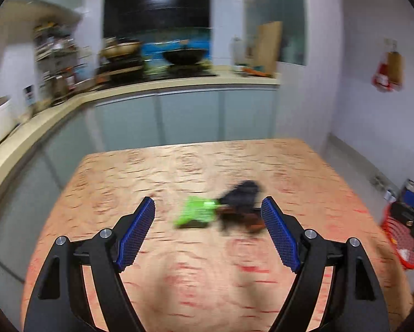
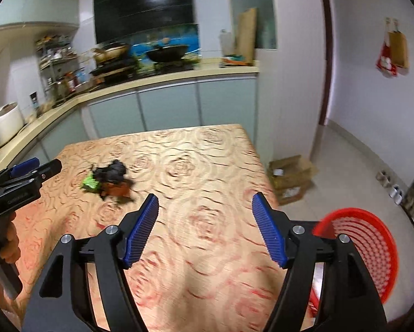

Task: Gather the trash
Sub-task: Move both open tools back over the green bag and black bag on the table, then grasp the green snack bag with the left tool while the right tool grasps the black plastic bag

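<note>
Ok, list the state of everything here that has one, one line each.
left gripper: jaws open, empty, above the table.
right gripper: jaws open, empty.
green wrapper: lying on the table, touching the dark pieces.
black crumpled trash: on the table, not picked up.
brown wrapper: on the table.
red basket: past the table's right edge, contents unclear.

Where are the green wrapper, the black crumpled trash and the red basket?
green wrapper [image 1: 196, 211]: left wrist view, middle of the blurred green piece.
black crumpled trash [image 2: 111, 171]: right wrist view, top of the dark lump.
red basket [image 2: 370, 251]: right wrist view, inner mesh wall.
</note>
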`<state>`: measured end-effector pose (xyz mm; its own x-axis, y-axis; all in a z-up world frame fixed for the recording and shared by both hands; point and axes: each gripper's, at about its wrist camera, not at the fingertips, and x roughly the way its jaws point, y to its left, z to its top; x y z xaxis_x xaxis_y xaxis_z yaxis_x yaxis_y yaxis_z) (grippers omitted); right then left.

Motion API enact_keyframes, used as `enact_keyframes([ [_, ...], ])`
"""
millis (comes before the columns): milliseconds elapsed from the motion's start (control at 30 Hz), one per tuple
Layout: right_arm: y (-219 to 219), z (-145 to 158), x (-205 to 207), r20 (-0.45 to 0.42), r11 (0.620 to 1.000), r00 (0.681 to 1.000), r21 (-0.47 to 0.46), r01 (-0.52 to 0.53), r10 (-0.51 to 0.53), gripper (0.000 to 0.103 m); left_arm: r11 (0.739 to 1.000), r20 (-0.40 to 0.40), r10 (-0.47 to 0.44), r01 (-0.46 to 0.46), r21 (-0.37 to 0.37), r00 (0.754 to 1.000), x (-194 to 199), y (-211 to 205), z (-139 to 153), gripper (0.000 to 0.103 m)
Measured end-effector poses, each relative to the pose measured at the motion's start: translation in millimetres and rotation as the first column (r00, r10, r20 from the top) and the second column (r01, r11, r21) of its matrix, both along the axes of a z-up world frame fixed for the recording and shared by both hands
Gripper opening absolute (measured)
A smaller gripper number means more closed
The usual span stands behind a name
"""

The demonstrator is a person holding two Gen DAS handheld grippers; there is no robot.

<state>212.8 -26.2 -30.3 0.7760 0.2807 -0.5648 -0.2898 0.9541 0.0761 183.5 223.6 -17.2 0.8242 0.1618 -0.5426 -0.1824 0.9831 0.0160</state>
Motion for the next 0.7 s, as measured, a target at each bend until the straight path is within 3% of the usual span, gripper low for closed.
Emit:
enact_keyframes([
  [267, 61, -2, 23, -0.02, 0.995, 0.995, -0.016, -0.097, 0.097, 0.069, 0.997, -0.05, 0.078, -0.08, -0.022, 0.996, 15, 52, -23, 0.077],
  [700, 109, -16, 50, -0.058, 0.987, 0.986, -0.037, -0.158, 0.156, 0.069, 0.999, -0.144, -0.017, 0.011, -0.042, 0.989, 64, 48, -55, 0.076],
])
